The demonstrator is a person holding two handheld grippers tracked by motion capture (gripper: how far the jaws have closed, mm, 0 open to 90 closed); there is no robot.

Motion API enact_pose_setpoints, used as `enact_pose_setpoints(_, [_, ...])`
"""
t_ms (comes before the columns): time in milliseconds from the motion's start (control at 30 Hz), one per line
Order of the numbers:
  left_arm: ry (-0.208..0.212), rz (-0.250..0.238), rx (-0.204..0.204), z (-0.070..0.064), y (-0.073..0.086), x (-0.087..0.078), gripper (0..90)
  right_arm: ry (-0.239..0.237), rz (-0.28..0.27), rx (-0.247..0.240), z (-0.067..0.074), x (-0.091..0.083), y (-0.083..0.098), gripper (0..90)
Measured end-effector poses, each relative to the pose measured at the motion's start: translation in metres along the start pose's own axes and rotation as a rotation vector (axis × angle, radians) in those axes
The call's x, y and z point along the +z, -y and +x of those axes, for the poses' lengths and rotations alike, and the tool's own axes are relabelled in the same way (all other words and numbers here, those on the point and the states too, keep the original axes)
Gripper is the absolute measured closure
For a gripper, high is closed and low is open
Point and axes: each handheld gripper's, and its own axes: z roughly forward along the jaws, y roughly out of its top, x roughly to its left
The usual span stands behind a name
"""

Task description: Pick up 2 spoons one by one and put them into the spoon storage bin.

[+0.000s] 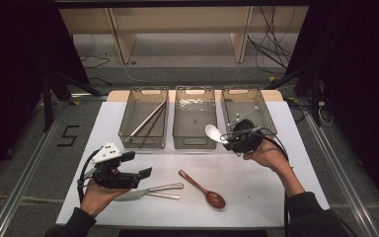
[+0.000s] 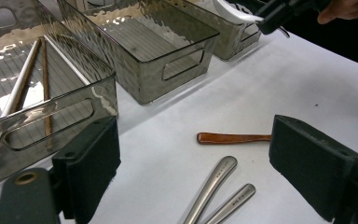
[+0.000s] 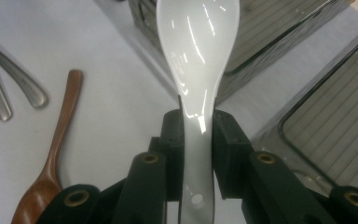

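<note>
My right gripper (image 1: 229, 138) is shut on the handle of a white ceramic spoon (image 1: 213, 132), held above the table in front of the middle bin (image 1: 194, 118) and right bin (image 1: 249, 116). In the right gripper view the spoon (image 3: 197, 60) stands between the pads, bowl pointing away. My left gripper (image 1: 137, 165) rests open near the table's front left, nothing between its pads (image 2: 91, 163). A wooden spoon (image 1: 202, 189) and two metal utensils (image 1: 158, 191) lie on the white table in front. The left bin (image 1: 144, 118) holds chopsticks (image 2: 25, 79).
Three smoky clear bins stand in a row at the back of the white table (image 1: 286, 163). Dark stands and cables flank the table on both sides. A shelf unit stands behind it.
</note>
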Motion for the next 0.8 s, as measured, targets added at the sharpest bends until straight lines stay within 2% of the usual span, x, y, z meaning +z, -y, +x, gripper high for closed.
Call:
enact_pose_setpoints(167, [-0.002,-0.006,-0.007,0.0,0.0,0.0,15.5,0.01,-0.009,0.028,-0.006,0.0,-0.015,76.2])
enact_pose_setpoints(400, [0.003,-0.008,-0.01,0.001,0.001,0.0,15.4,0.028,-0.005,0.027,-0.01,0.002,-0.035,76.2])
enact_pose_setpoints(500, [0.004,-0.012,-0.013,0.001,0.001,-0.001,15.4,0.035,0.001,0.044,-0.011,0.006,-0.044,76.2])
enact_pose_setpoints(800, [0.005,-0.013,-0.015,0.002,0.001,-0.001,15.4,0.04,0.024,0.045,-0.013,0.021,-0.068,76.2])
